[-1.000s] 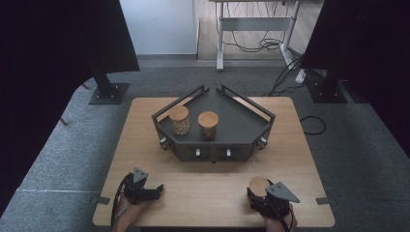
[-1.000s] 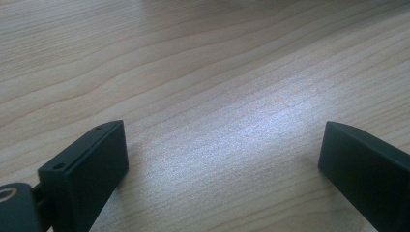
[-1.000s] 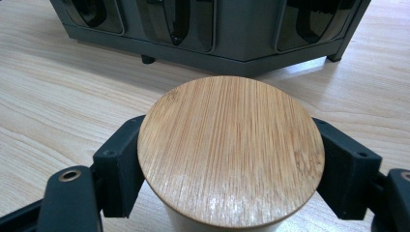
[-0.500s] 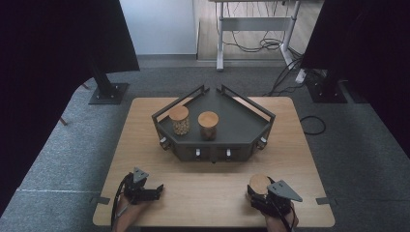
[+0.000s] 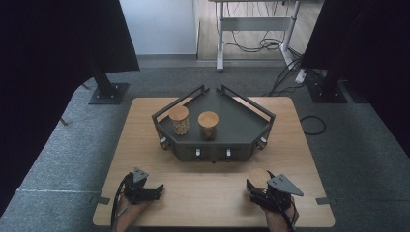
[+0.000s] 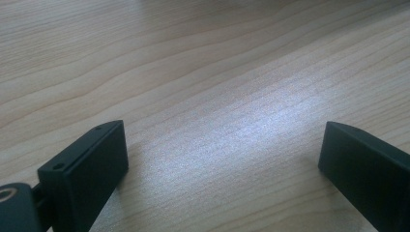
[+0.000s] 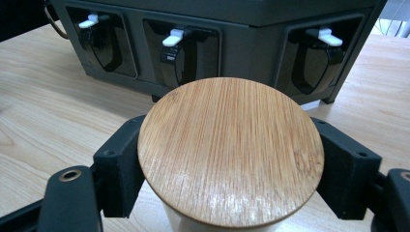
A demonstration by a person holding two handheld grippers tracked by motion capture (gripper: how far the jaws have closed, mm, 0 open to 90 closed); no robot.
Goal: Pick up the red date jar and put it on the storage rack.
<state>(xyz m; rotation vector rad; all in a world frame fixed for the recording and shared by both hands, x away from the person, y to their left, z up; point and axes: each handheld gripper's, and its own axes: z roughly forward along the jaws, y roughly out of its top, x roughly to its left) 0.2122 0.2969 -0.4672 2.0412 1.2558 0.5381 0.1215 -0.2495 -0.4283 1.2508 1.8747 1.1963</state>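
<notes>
Jar (image 5: pixel 258 179) with a round bamboo lid, pale body under it, standing upright near the table's front right, well apart from the dark rack (image 5: pixel 212 126).

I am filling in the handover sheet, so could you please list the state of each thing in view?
Left gripper: open, empty, over bare table.
Right gripper: shut on the held jar.
Held jar: upright, wooden lid on, near the table's front edge.
Two jars on the tray: upright, lidded.
Tray's white latches: position unclear.
</notes>
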